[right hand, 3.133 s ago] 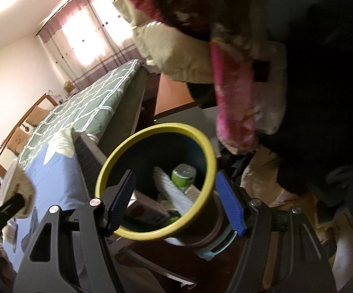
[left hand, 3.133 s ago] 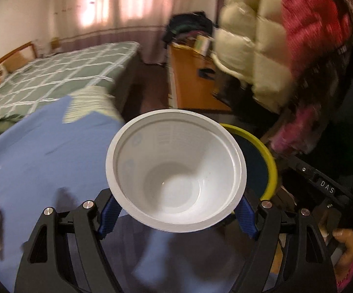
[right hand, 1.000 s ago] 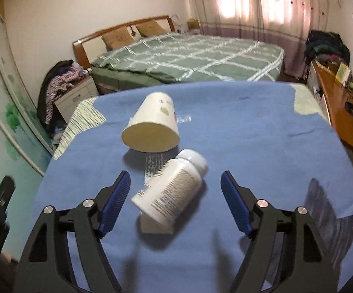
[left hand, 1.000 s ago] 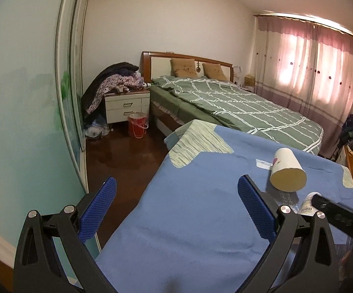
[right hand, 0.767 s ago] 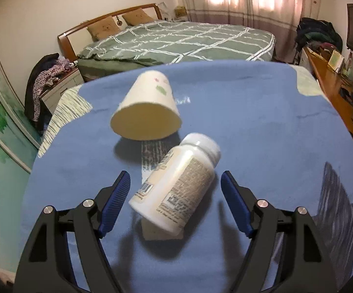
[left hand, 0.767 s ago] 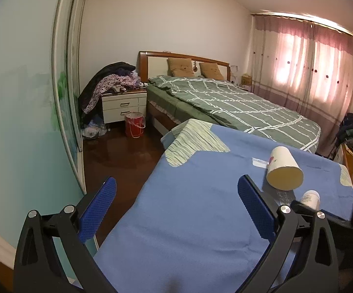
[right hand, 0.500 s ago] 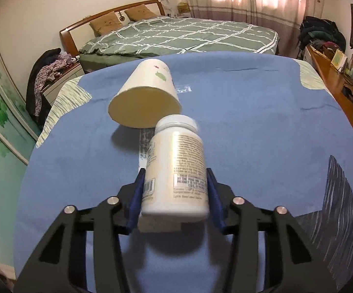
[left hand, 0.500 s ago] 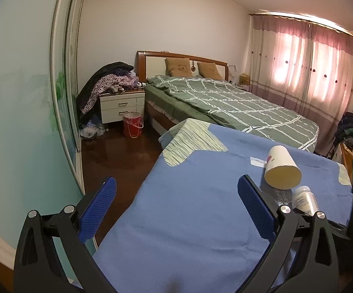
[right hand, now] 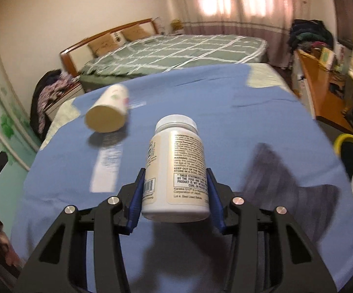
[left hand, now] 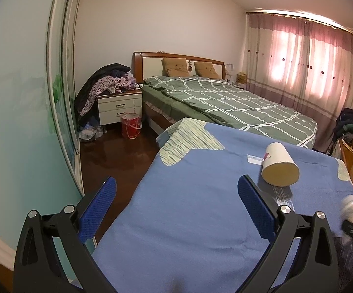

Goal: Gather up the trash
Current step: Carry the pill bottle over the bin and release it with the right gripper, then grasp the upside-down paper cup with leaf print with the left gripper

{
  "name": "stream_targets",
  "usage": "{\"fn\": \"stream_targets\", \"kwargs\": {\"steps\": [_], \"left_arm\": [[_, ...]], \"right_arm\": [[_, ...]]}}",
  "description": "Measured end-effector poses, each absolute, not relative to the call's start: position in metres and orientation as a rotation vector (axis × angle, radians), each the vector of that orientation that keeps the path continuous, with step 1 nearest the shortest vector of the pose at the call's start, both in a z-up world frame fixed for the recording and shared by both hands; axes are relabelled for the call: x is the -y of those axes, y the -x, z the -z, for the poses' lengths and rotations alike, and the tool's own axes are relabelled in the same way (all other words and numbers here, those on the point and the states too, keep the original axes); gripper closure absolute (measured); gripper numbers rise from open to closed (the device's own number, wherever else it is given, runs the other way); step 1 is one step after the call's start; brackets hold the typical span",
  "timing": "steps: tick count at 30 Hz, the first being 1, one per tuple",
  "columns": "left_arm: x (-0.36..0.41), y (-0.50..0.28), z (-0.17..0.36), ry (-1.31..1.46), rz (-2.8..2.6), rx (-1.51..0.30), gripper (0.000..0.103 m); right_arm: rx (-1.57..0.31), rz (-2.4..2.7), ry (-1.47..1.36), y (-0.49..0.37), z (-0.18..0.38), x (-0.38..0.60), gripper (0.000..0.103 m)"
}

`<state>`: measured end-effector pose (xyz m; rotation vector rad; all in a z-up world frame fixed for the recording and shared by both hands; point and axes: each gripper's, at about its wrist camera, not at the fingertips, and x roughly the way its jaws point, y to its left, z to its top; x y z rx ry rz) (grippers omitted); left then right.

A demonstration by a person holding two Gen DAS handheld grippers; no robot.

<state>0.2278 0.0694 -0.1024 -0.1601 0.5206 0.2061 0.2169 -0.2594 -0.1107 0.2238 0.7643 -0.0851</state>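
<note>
A: What's the layout, biggest thing first?

B: A desk [right hand: 249,112] under a blue cover fills both views, with a green-quilted bed [left hand: 225,102] behind it. At the desk's right edge stands the yellow-rimmed trash bin [right hand: 342,144], a white cup already lying inside it. A paper cup [left hand: 279,168] lies on its side on the cover, with a flat printed wrapper [right hand: 107,168] just beside it.

A: And the claws?

B: The right claw [right hand: 175,195] is clamped on a white pill bottle [right hand: 175,168], gripped low near its base and lifted clear of the cover. The left claw [left hand: 176,202] is spread wide with nothing between its pads, hanging over the desk's near left part, well apart from the paper cup.

A: What could go wrong?

B: I'd judge the grip the weak point. The bottle is smooth and round, held only at the bottom, so a fast swing toward the bin could let it pivot or slip out short of the rim. A careless release might also bounce it off the yellow rim onto the floor.
</note>
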Motion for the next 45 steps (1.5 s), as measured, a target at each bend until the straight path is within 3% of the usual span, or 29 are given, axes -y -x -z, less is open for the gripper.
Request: {"fn": "stream_targets", "kwargs": {"steps": [10,19,21,35,45], "left_arm": [[-0.059,-0.231,0.105,0.110,-0.199,-0.530,0.005],[-0.052,-0.234,0.109,0.075,-0.187,-0.548,0.005],[-0.050,-0.235,0.110,0.067,-0.184,-0.554,0.005],[-0.006,-0.254,0.095,-0.013,0.017,-0.655,0.005],[0.060,-0.356,0.069,0.001,0.185,-0.794,0.005]], "right_arm": [[-0.689,0.425,-0.353,-0.176,0.100,0.402,0.058],[-0.699,0.724,-0.484,-0.154,0.123,0.507,0.055],[-0.689,0.754,-0.510,-0.148,0.130,0.514,0.043],[-0.683,0.699,-0.534,-0.149,0.130,0.511,0.037],[-0.700,0.664,-0.549,-0.154,0.133,0.512,0.036]]}}
